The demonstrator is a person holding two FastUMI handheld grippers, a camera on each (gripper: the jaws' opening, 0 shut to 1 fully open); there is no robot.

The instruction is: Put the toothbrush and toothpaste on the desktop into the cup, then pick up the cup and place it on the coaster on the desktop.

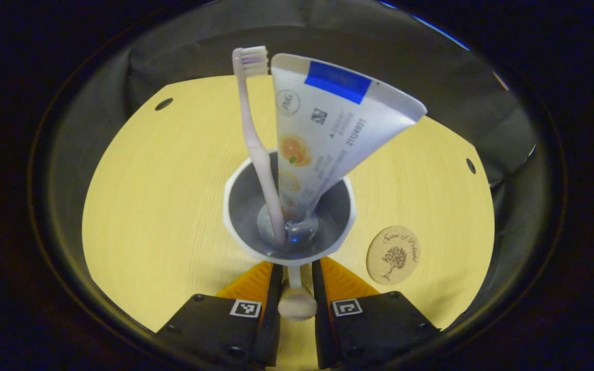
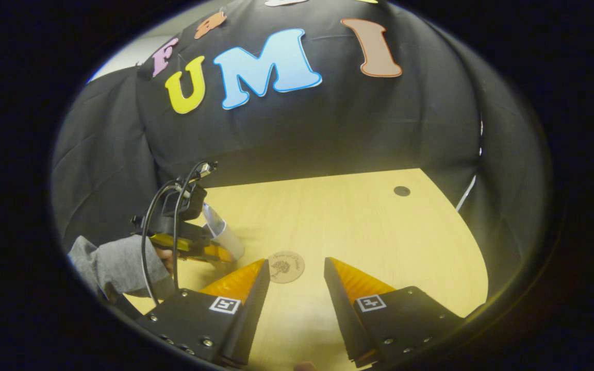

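I am holding the cup (image 1: 289, 206) by its handle with the left hand-held gripper (image 1: 295, 281), both fingers pinching the thin white handle between them, and the cup is sitting straight ahead of that gripper over the yellow wooden surface (image 1: 163, 206). Inside it the pale pink toothbrush (image 1: 256, 144) is standing almost upright, bristles at the top, and just to its right the white toothpaste tube (image 1: 328, 129) is leaning cap-down with its flat crimped end fanning out above the rim. So both items are already in the cup, and I am judging that the carry to the coaster is what remains. In the left gripper view the round wooden coaster (image 1: 394, 255) is lying flat to the right of the cup, near but apart from it, so the move is a short sideways shift to the right. The right hand-held gripper (image 2: 292, 270) is hanging empty with its fingers spread wide, looking down on the same coaster (image 2: 286, 266), though the left one has the load.
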